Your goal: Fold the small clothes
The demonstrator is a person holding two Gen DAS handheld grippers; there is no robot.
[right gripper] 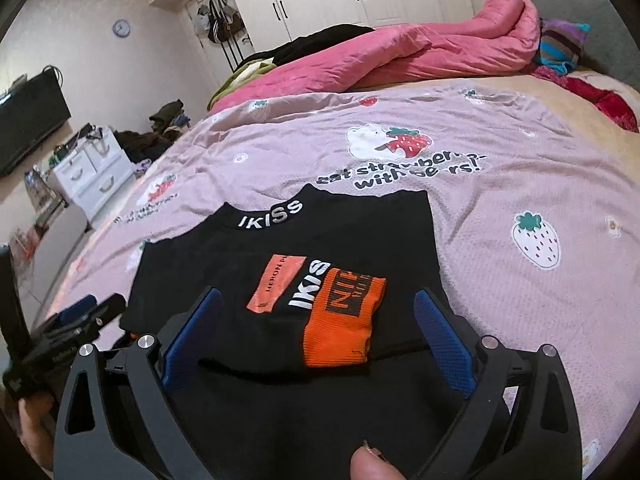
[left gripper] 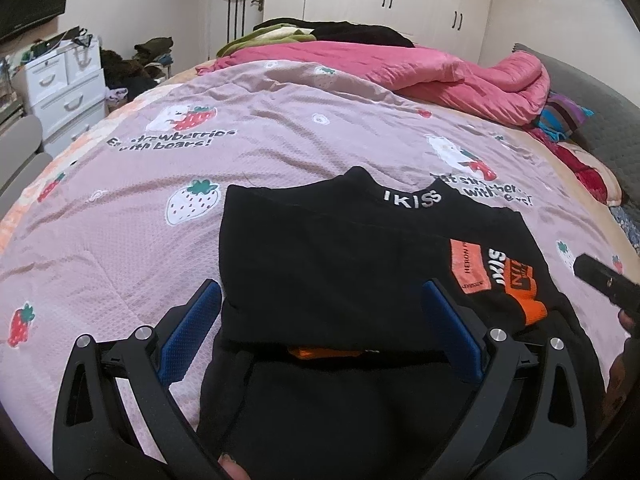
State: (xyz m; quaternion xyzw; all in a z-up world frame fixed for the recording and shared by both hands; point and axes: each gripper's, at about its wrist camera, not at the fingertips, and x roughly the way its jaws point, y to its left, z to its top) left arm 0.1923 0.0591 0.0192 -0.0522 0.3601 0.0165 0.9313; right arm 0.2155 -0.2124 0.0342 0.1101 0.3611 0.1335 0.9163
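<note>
A small black shirt (left gripper: 340, 256) with "IKISS" on the collar and an orange cuff (right gripper: 344, 316) lies flat on the pink strawberry bedsheet (left gripper: 120, 240), its sleeves folded in over the body. It also shows in the right wrist view (right gripper: 300, 248). My left gripper (left gripper: 322, 312) is open, its blue pads either side of the shirt's left half, just above the cloth. My right gripper (right gripper: 318, 320) is open, straddling the orange cuff on the shirt's right half. Neither grips anything. Each gripper's edge shows in the other's view.
A crumpled pink quilt (left gripper: 440, 76) and dark clothes are piled at the far side of the bed. Striped and red cloth (right gripper: 564, 48) lies by the grey headboard at right. White drawers (left gripper: 64, 88) and a chair stand on the floor at left.
</note>
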